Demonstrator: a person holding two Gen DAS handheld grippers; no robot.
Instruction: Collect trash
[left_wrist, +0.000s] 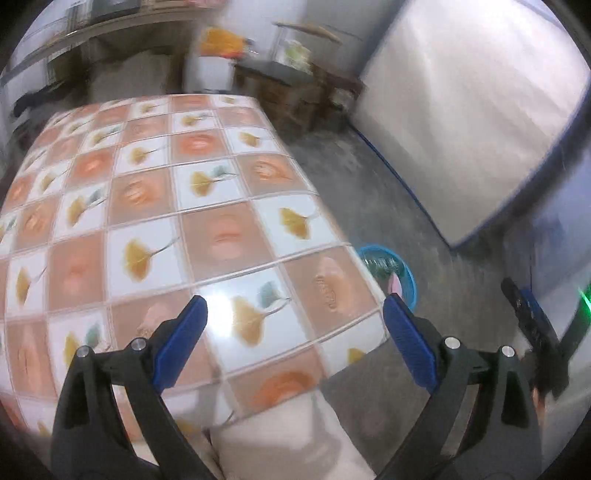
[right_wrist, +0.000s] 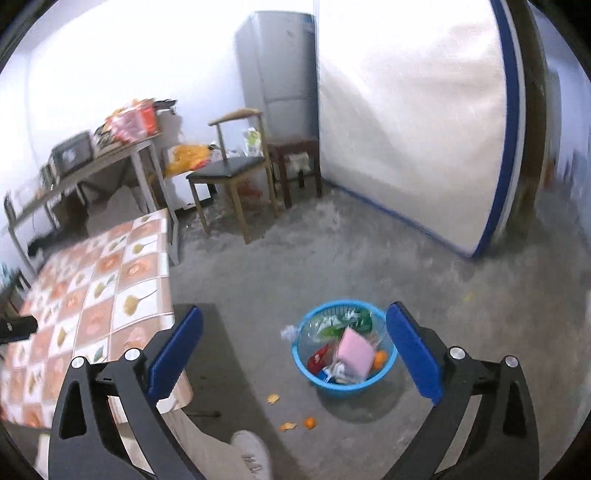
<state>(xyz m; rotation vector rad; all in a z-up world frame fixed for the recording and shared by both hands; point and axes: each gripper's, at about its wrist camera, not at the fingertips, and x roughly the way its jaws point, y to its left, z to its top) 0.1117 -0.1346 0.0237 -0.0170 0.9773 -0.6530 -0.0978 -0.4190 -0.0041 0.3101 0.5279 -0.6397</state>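
Note:
My left gripper (left_wrist: 295, 306) is open above the tiled-pattern table (left_wrist: 155, 206), with nothing between its blue pads. Past the table's right corner, a blue basket (left_wrist: 408, 280) on the floor is partly hidden by the table edge. My right gripper (right_wrist: 295, 314) is open and empty, high over the floor. Below it stands the blue basket (right_wrist: 343, 387), holding a pink packet (right_wrist: 354, 354), green wrappers, something red and an orange piece. A crumpled clear wrapper (right_wrist: 289, 331) hangs at its left rim. Orange peel pieces (right_wrist: 273, 398) lie on the concrete floor in front of the basket.
The patterned table (right_wrist: 110, 295) fills the lower left. Behind it stand a chair (right_wrist: 229, 170), a dark stool (right_wrist: 295, 147), a grey fridge (right_wrist: 280, 62) and a cluttered side table (right_wrist: 110, 155). A white blue-edged panel (right_wrist: 406, 129) leans at the right. A person's shoe (right_wrist: 251, 458) shows at the bottom.

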